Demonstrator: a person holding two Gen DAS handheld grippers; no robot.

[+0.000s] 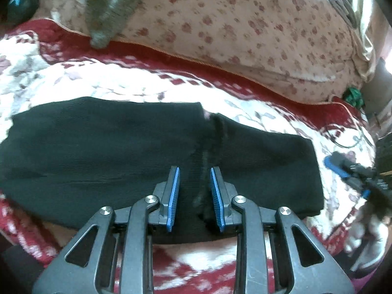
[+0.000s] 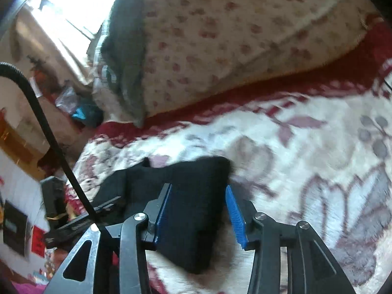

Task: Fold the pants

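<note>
The black pants (image 1: 122,147) lie flat on the red and white floral blanket (image 1: 98,83), stretched left to right, with a seam ridge near the middle. My left gripper (image 1: 194,174) is open above the near edge, its blue pads either side of the seam. My right gripper (image 2: 198,191) is open over the right end of the pants (image 2: 191,208), which lies between its fingers. The right gripper also shows at the right edge of the left wrist view (image 1: 352,171).
A floral pillow (image 1: 245,24) lies behind the blanket with a grey knit garment (image 1: 110,7) draped on it. A black cable (image 2: 49,127) runs down the left of the right wrist view. Room clutter stands beyond the bed's edge (image 2: 24,196).
</note>
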